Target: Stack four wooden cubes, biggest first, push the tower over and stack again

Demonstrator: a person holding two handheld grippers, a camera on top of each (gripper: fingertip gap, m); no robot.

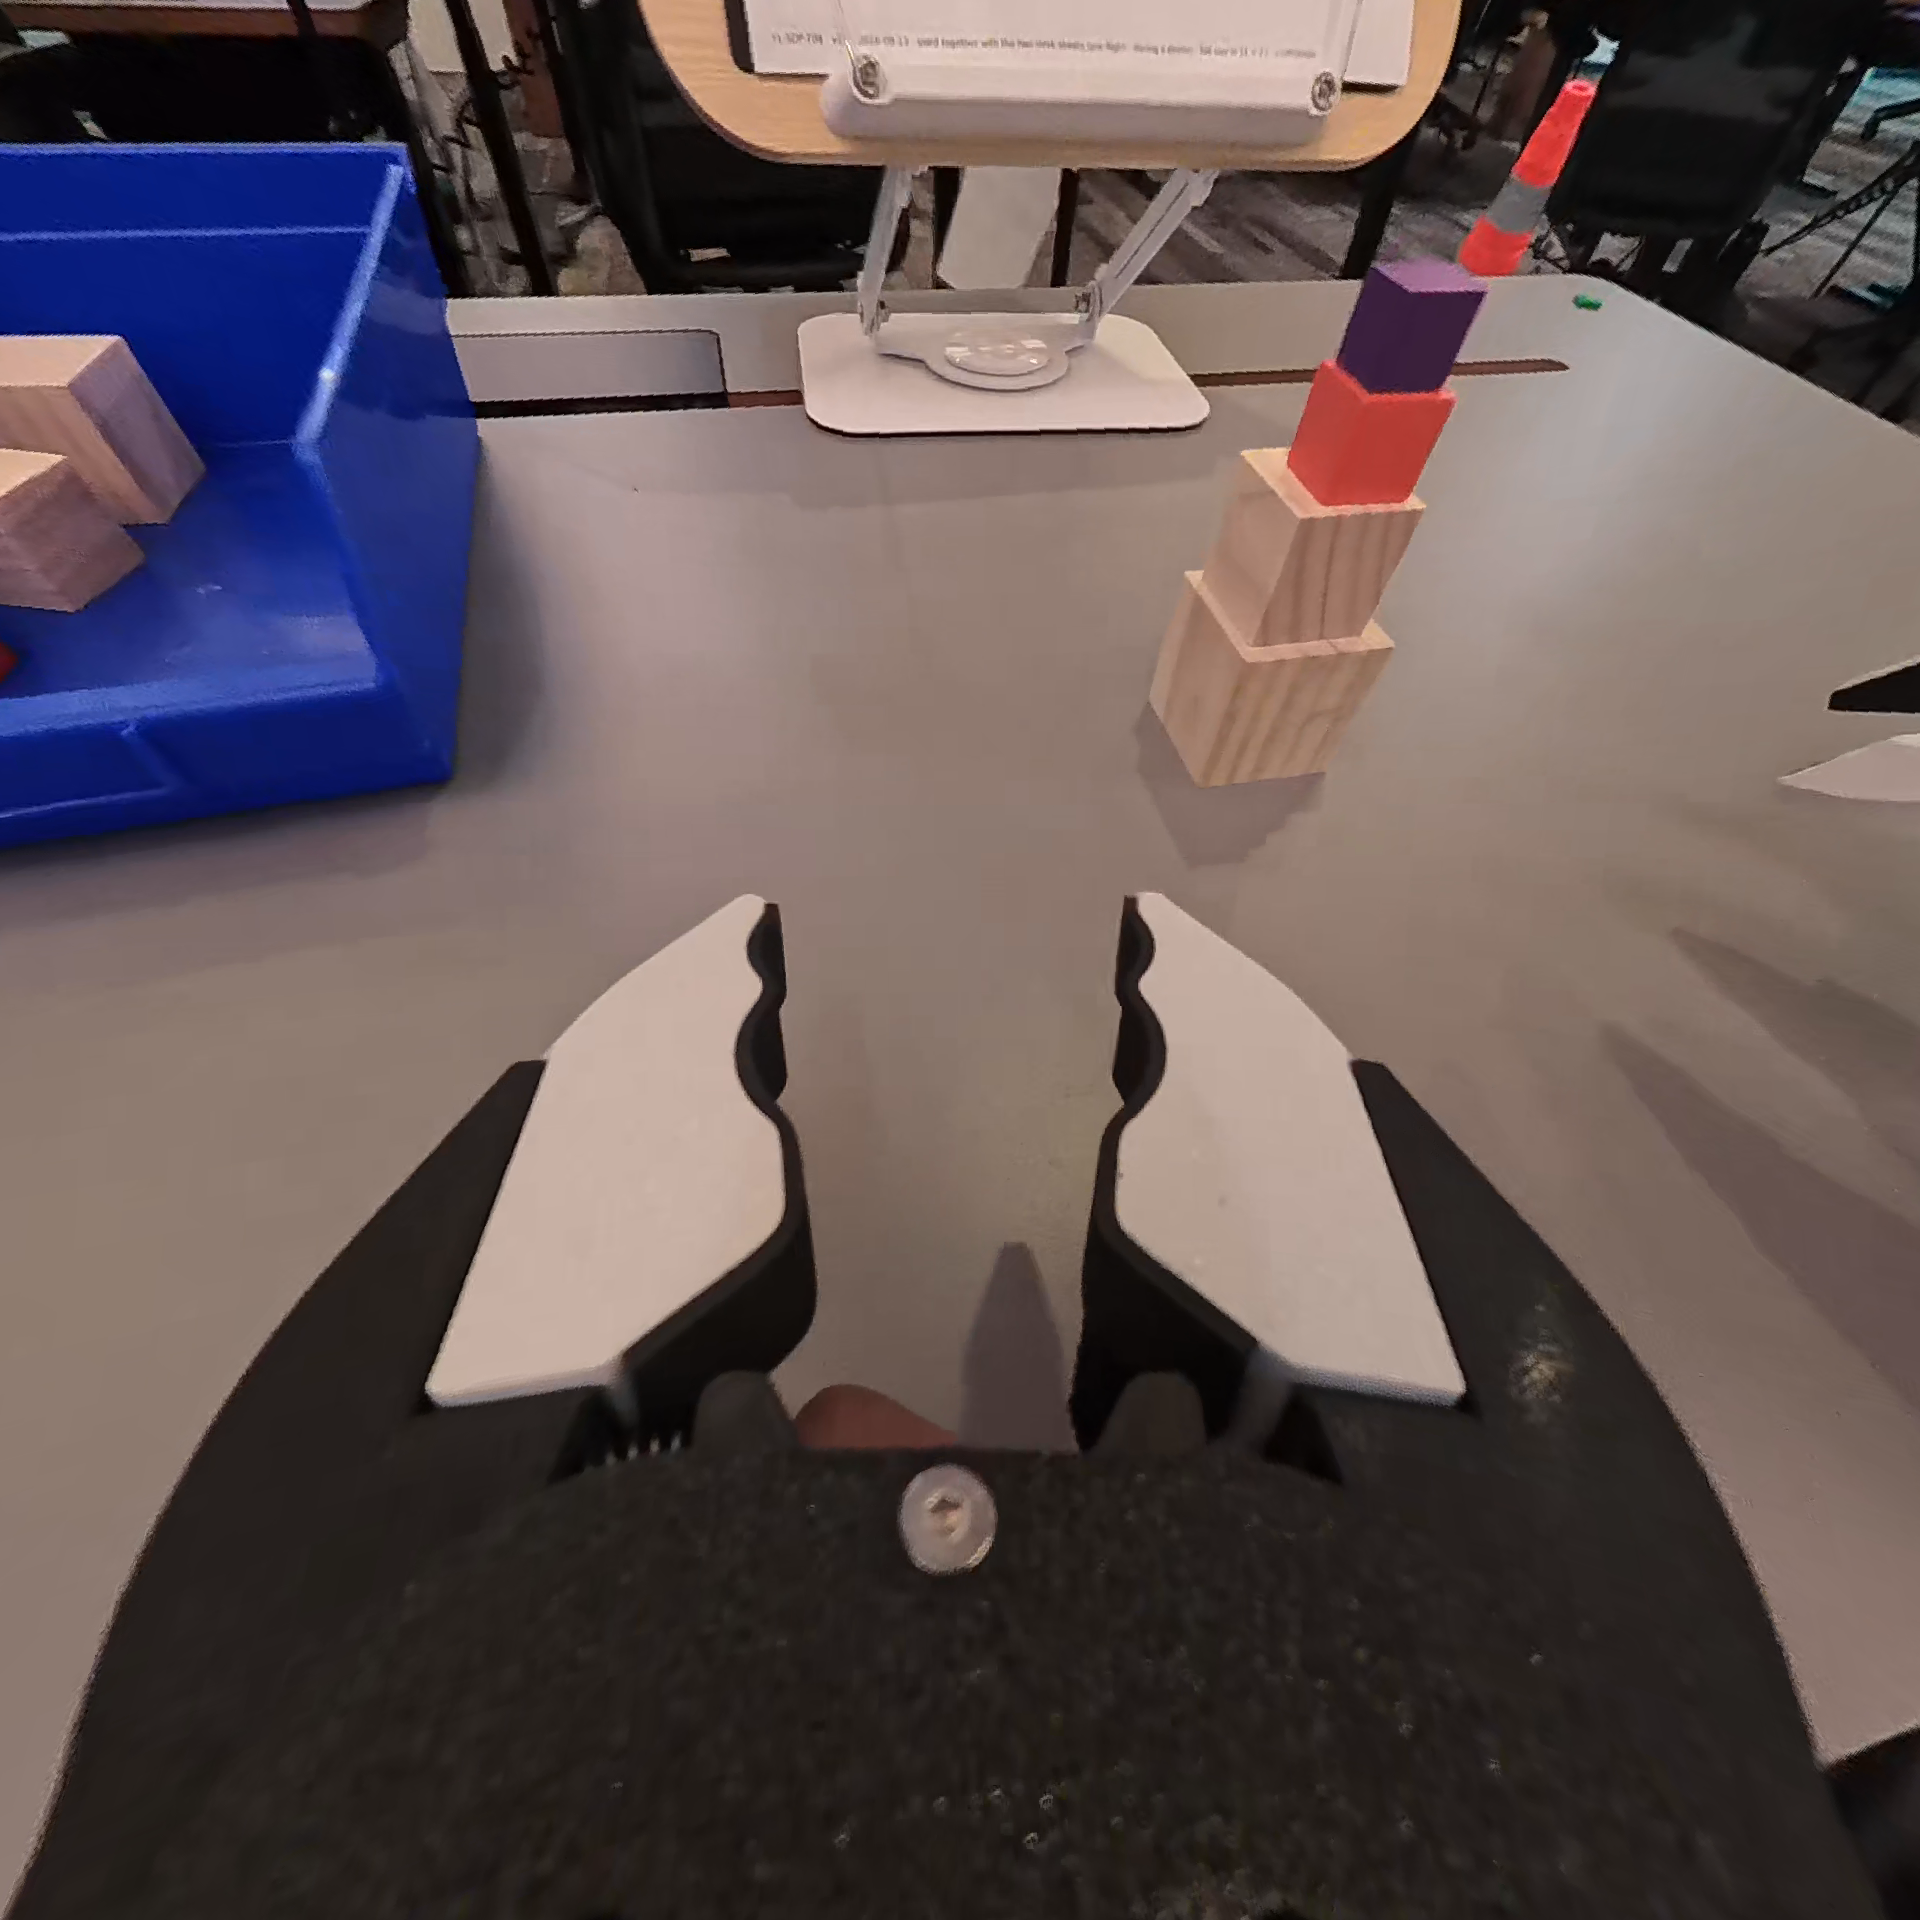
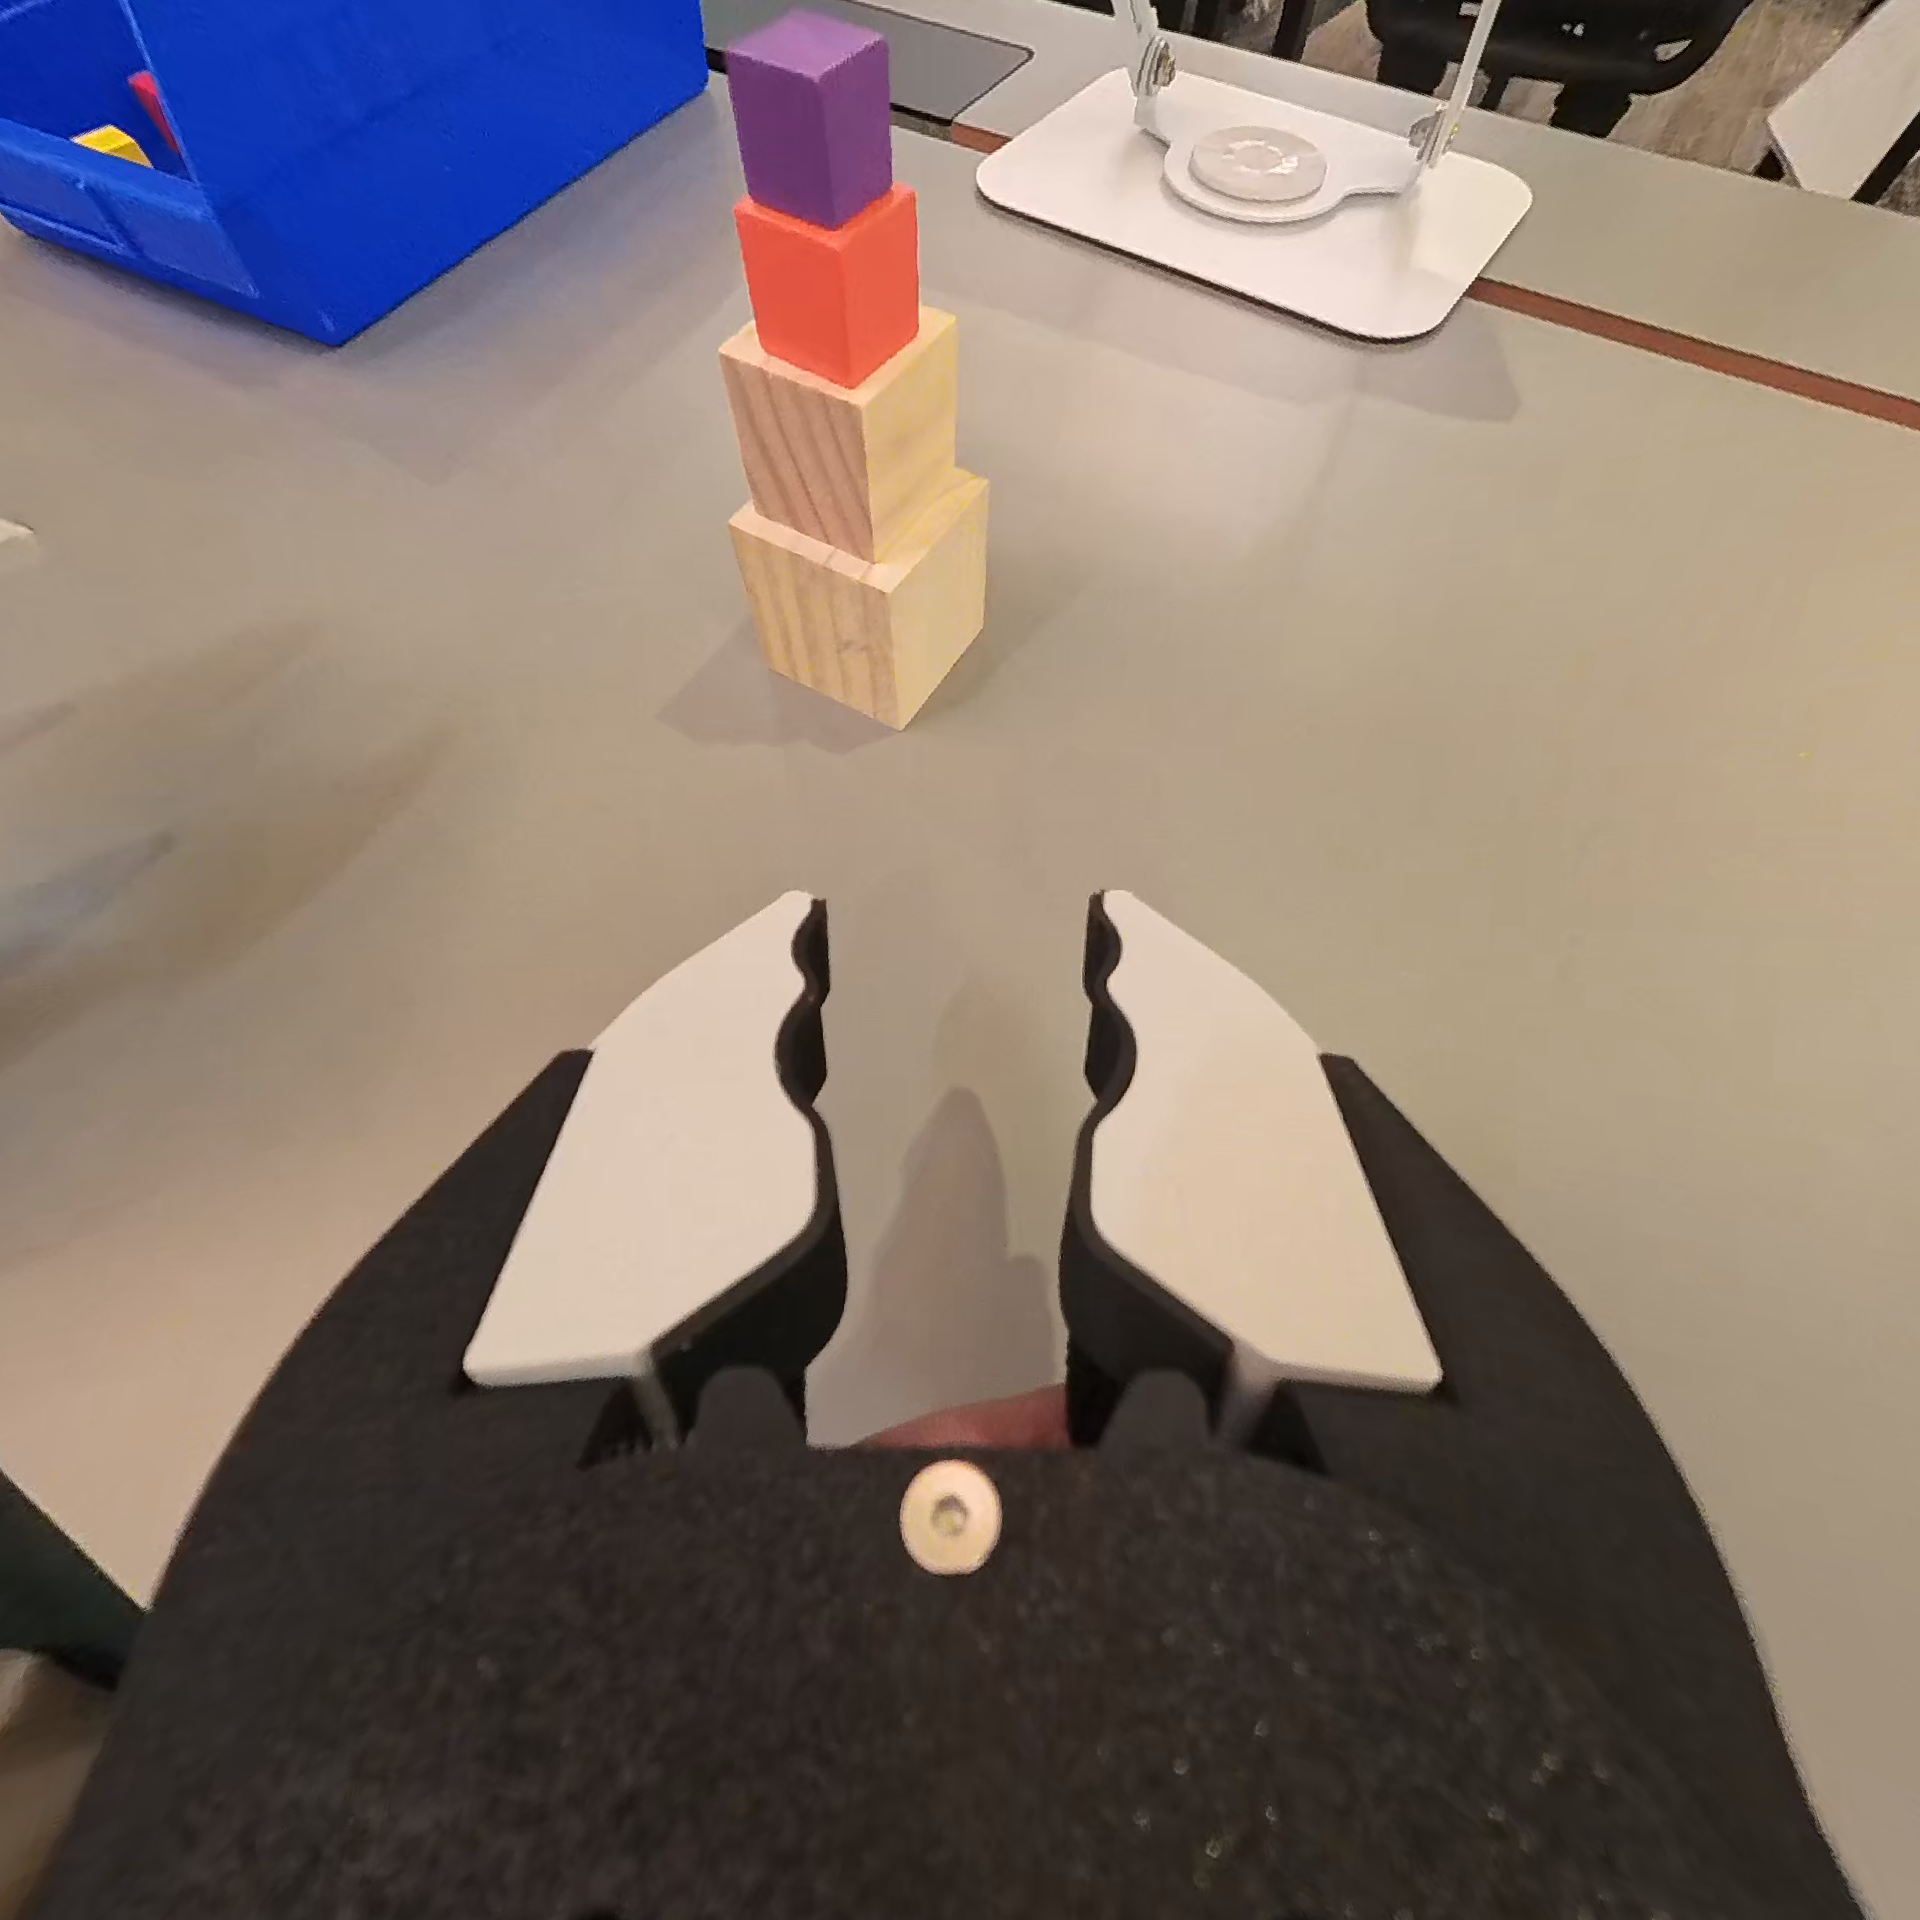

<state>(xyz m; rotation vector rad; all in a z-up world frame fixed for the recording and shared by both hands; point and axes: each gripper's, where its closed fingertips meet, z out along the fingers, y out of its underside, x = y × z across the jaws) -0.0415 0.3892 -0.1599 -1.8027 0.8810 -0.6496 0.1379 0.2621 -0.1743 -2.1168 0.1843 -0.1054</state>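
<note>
Already, a four-cube tower stands upright at upper centre of the right wrist frame: large pale pine cube, smaller pine cube, orange-red cube, purple cube, each narrower than its support, which suits balance. Well short of it, the right gripper hangs part-open and empty. The left gripper, somewhat wider, is likewise empty over the grey table, beside the blue plastic bin.

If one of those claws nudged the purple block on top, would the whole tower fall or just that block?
Probably just the purple cube at first: it sits loose on the red cube, nothing joining them. The tower is tall and narrow with offset tiers, so a lower push likely topples everything. Being solid wood, the cubes should tumble unharmed.
</note>
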